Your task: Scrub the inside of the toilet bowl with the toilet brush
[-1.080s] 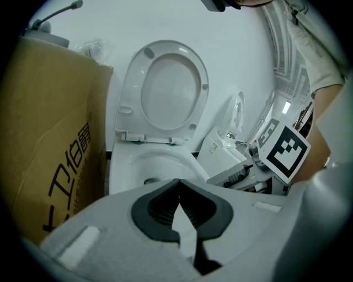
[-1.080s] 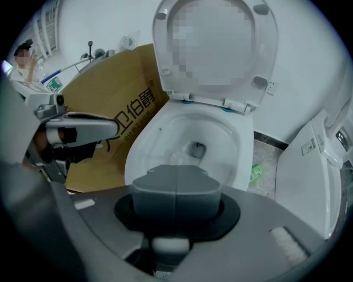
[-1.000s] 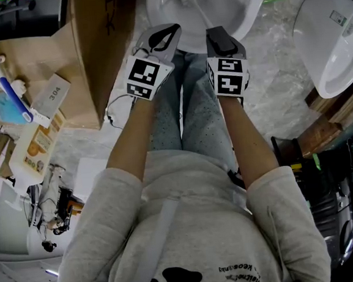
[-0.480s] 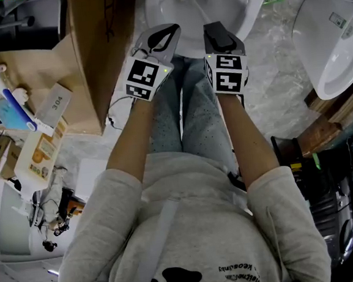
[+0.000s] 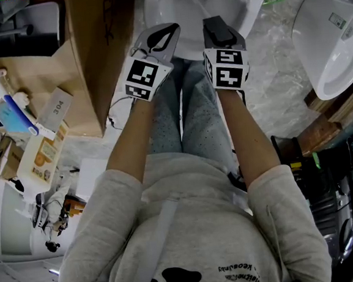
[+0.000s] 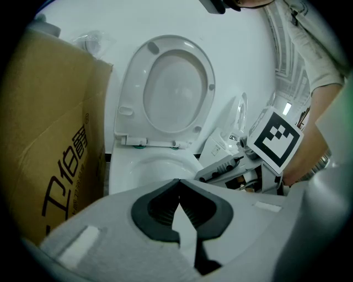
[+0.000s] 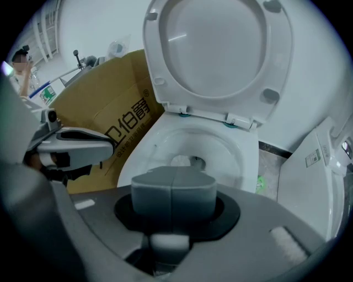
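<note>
The white toilet bowl (image 5: 232, 6) is at the top of the head view with its lid (image 7: 220, 49) raised. My right gripper (image 5: 217, 28) reaches over the front rim and is shut on the toilet brush, whose thin pale handle (image 5: 199, 7) slants up into the bowl. In the right gripper view, the brush head (image 7: 183, 161) lies low in the bowl (image 7: 231, 148), beyond the closed right gripper (image 7: 172, 190). My left gripper (image 5: 162, 34) hovers beside it at the rim's left, shut and holding nothing. The left gripper (image 6: 177, 184) points at the bowl (image 6: 151, 165).
A tall cardboard box (image 5: 103, 45) stands close against the toilet's left side. A second white toilet (image 5: 334, 44) lies at the right, with wooden pieces (image 5: 322, 124) and dark tools below it. Bottles and clutter (image 5: 20, 114) fill the left. The person's legs are under the grippers.
The right gripper has edged forward and the brush head has slid farther into the bowl, toward the top edge of the head view. The left gripper has barely moved.
</note>
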Motion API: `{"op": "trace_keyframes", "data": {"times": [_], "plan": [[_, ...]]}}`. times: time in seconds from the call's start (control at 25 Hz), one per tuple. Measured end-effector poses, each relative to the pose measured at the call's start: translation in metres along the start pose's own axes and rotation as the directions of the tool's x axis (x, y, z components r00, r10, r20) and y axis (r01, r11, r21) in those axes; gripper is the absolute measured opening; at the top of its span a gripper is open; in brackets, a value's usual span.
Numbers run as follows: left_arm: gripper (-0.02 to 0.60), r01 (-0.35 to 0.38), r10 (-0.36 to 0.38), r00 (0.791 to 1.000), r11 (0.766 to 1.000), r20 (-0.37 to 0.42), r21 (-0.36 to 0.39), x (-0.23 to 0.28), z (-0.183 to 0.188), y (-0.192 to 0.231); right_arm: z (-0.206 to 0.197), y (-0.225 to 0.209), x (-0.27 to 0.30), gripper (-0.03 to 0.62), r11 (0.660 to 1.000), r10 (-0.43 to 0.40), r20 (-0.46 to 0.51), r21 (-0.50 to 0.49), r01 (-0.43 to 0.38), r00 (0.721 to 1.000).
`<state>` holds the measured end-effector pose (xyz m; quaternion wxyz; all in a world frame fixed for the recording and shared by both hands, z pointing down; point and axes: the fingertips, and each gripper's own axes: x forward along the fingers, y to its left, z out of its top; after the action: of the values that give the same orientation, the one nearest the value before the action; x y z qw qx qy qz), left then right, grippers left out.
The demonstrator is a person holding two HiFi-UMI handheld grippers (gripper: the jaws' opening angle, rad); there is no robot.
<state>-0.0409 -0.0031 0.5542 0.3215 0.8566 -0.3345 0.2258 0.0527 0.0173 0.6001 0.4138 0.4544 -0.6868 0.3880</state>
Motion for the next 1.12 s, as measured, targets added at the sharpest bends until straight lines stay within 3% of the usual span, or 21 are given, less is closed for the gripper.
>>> {"op": "trace_keyframes", "data": {"times": [1.12], "plan": [[-0.003, 0.010, -0.009, 1.000, 1.000, -0.015, 0.015, 0.025, 0.012, -0.010, 0.028, -0.032, 0.003, 0.150, 1.000, 0.002, 0.045, 0.018, -0.002, 0.999]]}}
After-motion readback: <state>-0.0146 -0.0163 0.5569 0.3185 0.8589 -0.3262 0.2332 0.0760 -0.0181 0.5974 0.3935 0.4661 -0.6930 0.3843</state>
